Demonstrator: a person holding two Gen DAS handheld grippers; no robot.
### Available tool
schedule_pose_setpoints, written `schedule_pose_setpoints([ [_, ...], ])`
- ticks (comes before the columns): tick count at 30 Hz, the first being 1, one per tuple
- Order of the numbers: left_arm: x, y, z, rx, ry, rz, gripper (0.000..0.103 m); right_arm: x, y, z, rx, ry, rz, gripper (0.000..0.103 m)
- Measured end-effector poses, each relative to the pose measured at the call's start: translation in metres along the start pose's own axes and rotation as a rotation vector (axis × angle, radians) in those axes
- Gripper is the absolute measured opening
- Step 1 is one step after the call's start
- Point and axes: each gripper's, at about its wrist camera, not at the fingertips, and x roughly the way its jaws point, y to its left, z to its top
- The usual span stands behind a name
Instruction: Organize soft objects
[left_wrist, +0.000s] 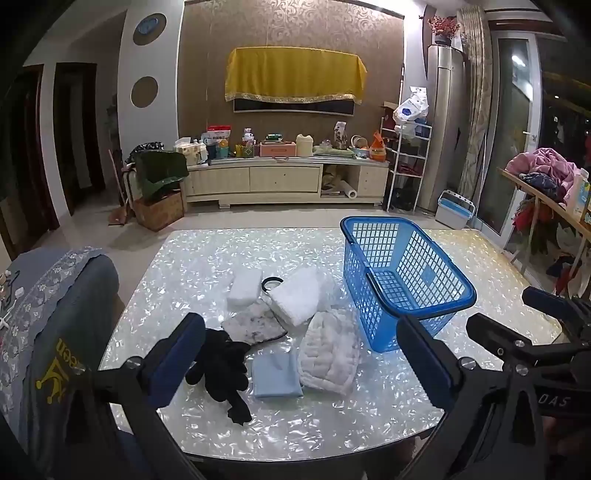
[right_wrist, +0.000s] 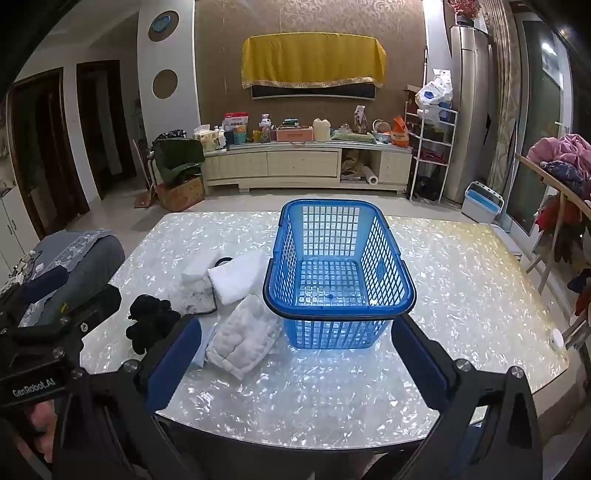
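An empty blue plastic basket (left_wrist: 402, 266) (right_wrist: 338, 273) stands on the pearly table (left_wrist: 314, 424) (right_wrist: 461, 295). Left of it lie several soft things: a black glove (left_wrist: 221, 365) (right_wrist: 147, 325), a folded light-blue cloth (left_wrist: 275, 374), a quilted white pad (left_wrist: 328, 354) (right_wrist: 242, 341), a white towel (left_wrist: 295, 299) (right_wrist: 236, 277), a mottled grey cloth (left_wrist: 251, 326) (right_wrist: 197, 299) and a white block (left_wrist: 243, 290). My left gripper (left_wrist: 306, 365) hangs open above the pile, holding nothing. My right gripper (right_wrist: 299, 365) is open too, just short of the basket's near wall.
A chair back with a blue-grey cover (left_wrist: 55, 314) (right_wrist: 85, 258) stands at the table's left edge. A black ring (left_wrist: 271, 284) lies between the white block and the towel. A small white disc (right_wrist: 556, 338) sits near the table's right edge. A cluttered TV cabinet (left_wrist: 288, 177) lines the far wall.
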Motion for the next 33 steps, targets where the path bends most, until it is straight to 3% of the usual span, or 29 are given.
schedule_pose_setpoints([
  [33,-0.0061,0.0001,0.0003,0.011,-0.005,-0.017,0.103,-0.0032,-0.0022,-0.0029,0.003,0.006,-0.001,0.103],
])
